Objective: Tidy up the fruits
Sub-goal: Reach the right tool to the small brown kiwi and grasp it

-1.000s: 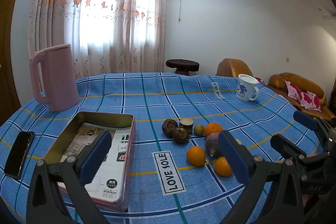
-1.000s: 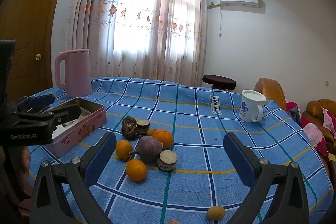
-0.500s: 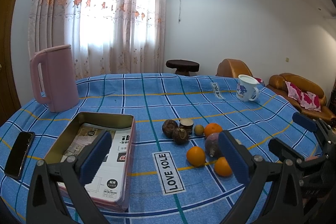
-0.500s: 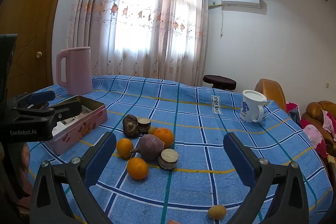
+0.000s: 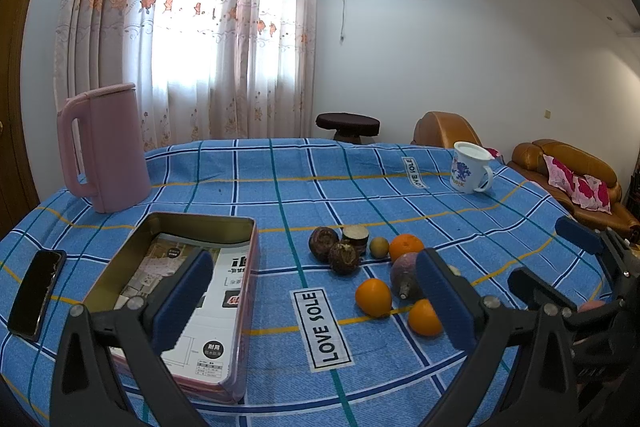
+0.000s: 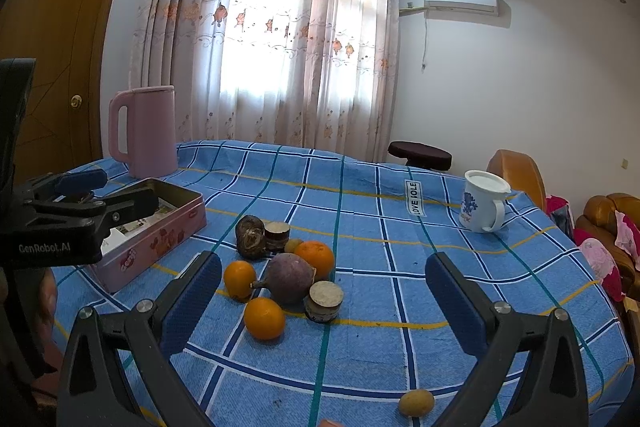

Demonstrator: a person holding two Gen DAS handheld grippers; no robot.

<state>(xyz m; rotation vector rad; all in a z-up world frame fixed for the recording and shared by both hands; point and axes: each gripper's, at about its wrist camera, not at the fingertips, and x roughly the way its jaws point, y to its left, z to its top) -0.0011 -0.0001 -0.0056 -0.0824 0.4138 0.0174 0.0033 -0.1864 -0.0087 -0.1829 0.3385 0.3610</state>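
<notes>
Fruits clustered mid-table; both tongs agape, empty.

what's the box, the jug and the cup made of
Box: looks like thin metal tin; dull gold inner walls, glossy pink printed outside in the right wrist view.
Jug: probably matte pink plastic, with a moulded handle and no glare, though coated metal is possible.
Cup: glossy white with a blue print; ceramic or enamel, hard to tell.
</notes>
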